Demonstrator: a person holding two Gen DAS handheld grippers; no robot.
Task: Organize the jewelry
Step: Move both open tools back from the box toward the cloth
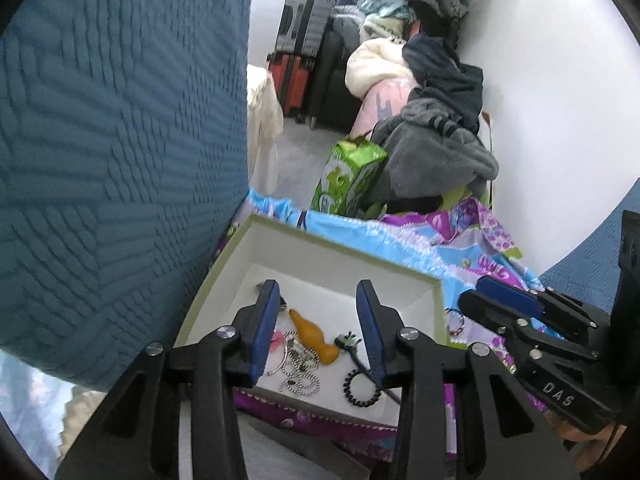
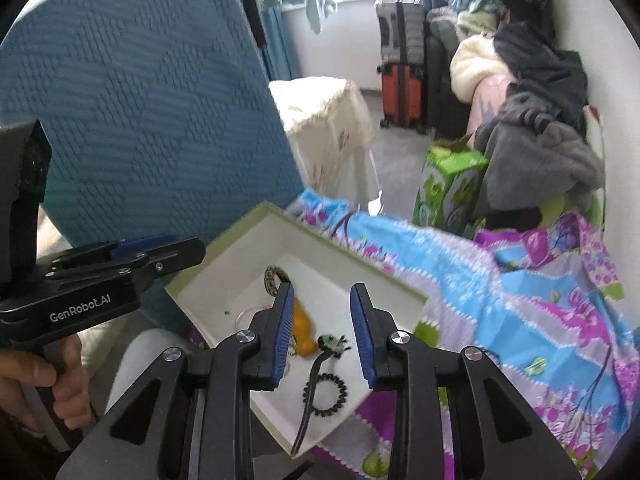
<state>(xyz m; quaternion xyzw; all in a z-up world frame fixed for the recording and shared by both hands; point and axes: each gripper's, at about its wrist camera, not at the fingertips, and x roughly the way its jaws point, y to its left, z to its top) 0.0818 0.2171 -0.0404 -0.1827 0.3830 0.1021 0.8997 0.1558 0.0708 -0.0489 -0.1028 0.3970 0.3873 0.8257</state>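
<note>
A white box with a green rim (image 1: 320,236) (image 2: 224,256) lies on a patterned cloth. Inside it are an orange hair clip (image 1: 312,334) (image 2: 302,328), a silver ball chain (image 1: 298,372), a black coil hair tie (image 1: 362,390) (image 2: 330,394) and a green-black hairpin (image 1: 347,341) (image 2: 332,343). A beaded bracelet (image 1: 456,320) lies on the cloth outside the box to the right. My left gripper (image 1: 318,328) is open and empty above the box. My right gripper (image 2: 322,334) is open and empty above the hairpin; it also shows in the left wrist view (image 1: 492,300).
A teal quilted cushion (image 1: 120,140) stands against the box's left side. The colourful cloth (image 2: 540,300) spreads to the right. A green carton (image 1: 348,176), a heap of clothes (image 1: 436,120) and suitcases (image 1: 300,52) stand behind.
</note>
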